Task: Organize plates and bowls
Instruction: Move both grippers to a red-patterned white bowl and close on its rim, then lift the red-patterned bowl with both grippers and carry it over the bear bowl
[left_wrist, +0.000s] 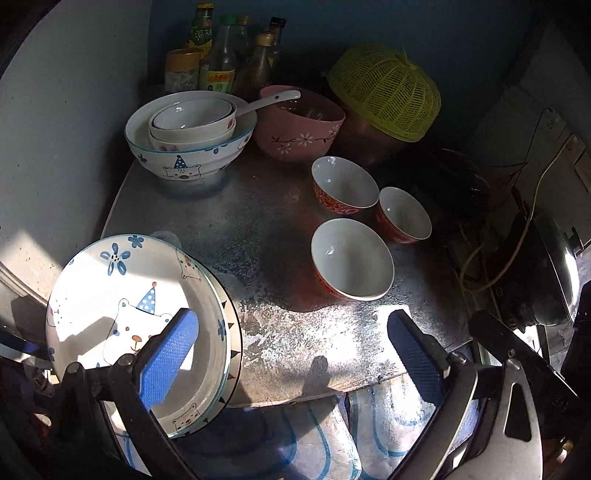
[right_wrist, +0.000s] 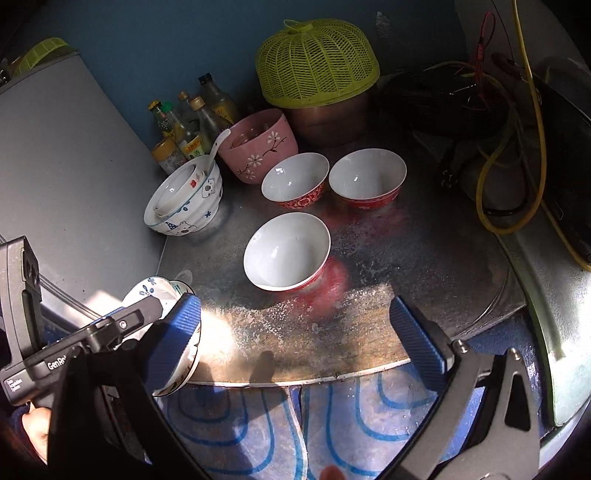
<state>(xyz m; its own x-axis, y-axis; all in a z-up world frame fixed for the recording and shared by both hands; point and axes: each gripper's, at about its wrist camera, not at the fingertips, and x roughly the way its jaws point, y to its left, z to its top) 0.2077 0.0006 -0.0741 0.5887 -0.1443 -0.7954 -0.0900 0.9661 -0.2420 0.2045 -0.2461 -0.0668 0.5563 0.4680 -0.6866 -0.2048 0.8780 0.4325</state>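
While sunlight cuts across the front of the metal tabletop (left_wrist: 258, 229), a stack of bear-print plates (left_wrist: 136, 325) sits at its near left corner, tilted up toward the left wrist camera. The left gripper (left_wrist: 291, 332) hangs over that front edge with its jaws wide apart, one blue pad (left_wrist: 170, 354) in front of the top plate and the other over bare metal; whether the pad touches the plate cannot be told. The right gripper (right_wrist: 295, 328) is likewise spread wide and holds nothing. Three red-patterned bowls (right_wrist: 288, 251) stand upright mid-table, two side by side behind the nearest one, none touching. At the back left, a bear-print bowl (left_wrist: 188, 144) holds two smaller nested bowls, with a white spoon (left_wrist: 273, 99) resting in them, just beside a pink floral bowl (left_wrist: 299, 125). Condiment bottles (left_wrist: 221, 55) crowd the rear corner; a yellow-green mesh food cover (right_wrist: 317, 62) tops a copper-colored pot.
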